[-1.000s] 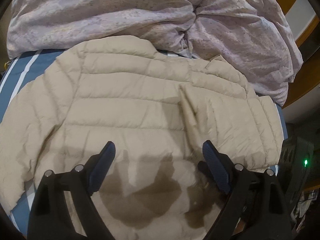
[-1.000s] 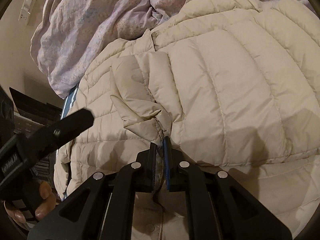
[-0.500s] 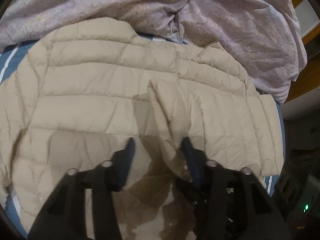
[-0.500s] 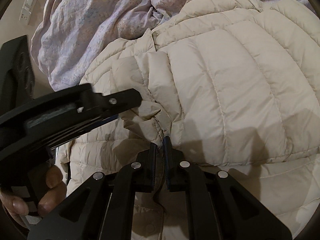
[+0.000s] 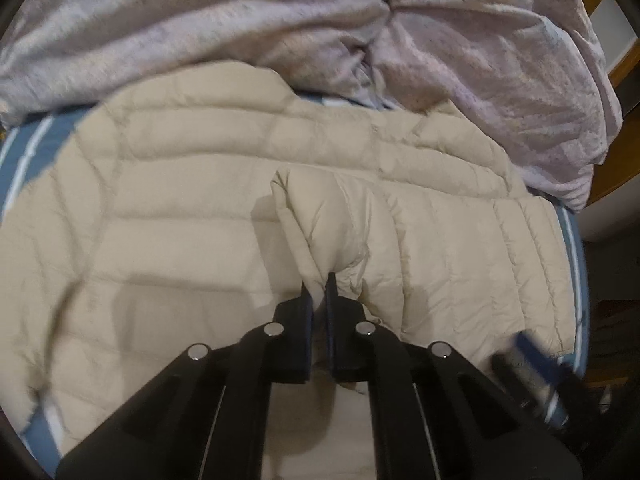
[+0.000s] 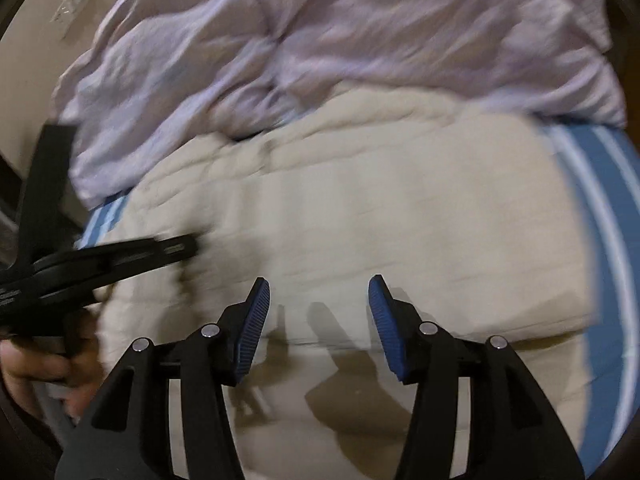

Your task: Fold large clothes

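A cream quilted puffer jacket (image 5: pixel 168 208) lies spread on a blue striped bed sheet (image 5: pixel 32 152). One sleeve (image 5: pixel 340 224) is folded across its body. My left gripper (image 5: pixel 318 286) is shut on the cuff end of that sleeve. The right gripper shows blurred at the lower right of the left wrist view (image 5: pixel 536 360). In the right wrist view the jacket (image 6: pixel 360 220) fills the middle. My right gripper (image 6: pixel 318 300) is open and empty just above it. The left gripper (image 6: pixel 120 256) reaches in from the left, held by a hand.
A crumpled lilac duvet (image 5: pixel 280 24) is heaped along the far side of the bed, also in the right wrist view (image 6: pixel 320 28). The blue sheet's edge (image 6: pixel 600 200) shows at the right. A wall switch (image 6: pixel 74 0) is at the upper left.
My left gripper closed on the folded sleeve's end. My right gripper let go of the sleeve, opened and swung away to the right over the jacket.
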The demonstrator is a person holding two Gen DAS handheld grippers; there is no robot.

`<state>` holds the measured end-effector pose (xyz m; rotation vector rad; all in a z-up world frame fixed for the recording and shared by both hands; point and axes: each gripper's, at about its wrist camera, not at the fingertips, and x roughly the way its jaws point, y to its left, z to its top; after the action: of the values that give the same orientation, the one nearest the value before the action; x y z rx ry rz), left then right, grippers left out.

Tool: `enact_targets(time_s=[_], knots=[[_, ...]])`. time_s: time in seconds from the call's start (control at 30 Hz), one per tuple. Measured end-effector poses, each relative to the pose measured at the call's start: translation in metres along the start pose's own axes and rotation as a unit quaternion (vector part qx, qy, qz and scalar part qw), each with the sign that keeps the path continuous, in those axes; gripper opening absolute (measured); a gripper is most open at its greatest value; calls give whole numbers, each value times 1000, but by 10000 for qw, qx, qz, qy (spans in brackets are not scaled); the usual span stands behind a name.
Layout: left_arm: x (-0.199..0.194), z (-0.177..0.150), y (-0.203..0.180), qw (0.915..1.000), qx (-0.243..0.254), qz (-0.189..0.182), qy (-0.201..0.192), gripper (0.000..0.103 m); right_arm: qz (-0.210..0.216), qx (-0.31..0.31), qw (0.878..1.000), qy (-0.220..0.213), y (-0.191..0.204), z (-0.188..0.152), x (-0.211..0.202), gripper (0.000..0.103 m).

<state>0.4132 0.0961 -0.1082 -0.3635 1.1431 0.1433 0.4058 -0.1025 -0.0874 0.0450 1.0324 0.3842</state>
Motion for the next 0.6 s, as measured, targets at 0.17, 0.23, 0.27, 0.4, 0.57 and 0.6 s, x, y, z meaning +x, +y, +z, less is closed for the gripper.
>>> enact_targets(time_s=[0.17,0.23,0.27,0.4,0.57,0.6], knots=[[2,-5,23,9997,-103,222,-29,6,-671,286,9973,-54,-35,2,4,54],[6,-6,27,9994,-113,318,2,6,-801,370,9961,49,-43,2,10,54],[8,-7,27,9993,-103,359,15,6,-867,390,9953,164,-46,0,15,54],[20,-12,27,9984,-7,558,78,9,-1071,300,9923,538,-45,-7,39,55],[19,-16,26,9973,-37,724,122,16,-1304,57,9899,549,-37,-4,45,58],[16,-16,27,9974,-39,707,107,19,-1251,62,9900,649,-37,-2,45,58]])
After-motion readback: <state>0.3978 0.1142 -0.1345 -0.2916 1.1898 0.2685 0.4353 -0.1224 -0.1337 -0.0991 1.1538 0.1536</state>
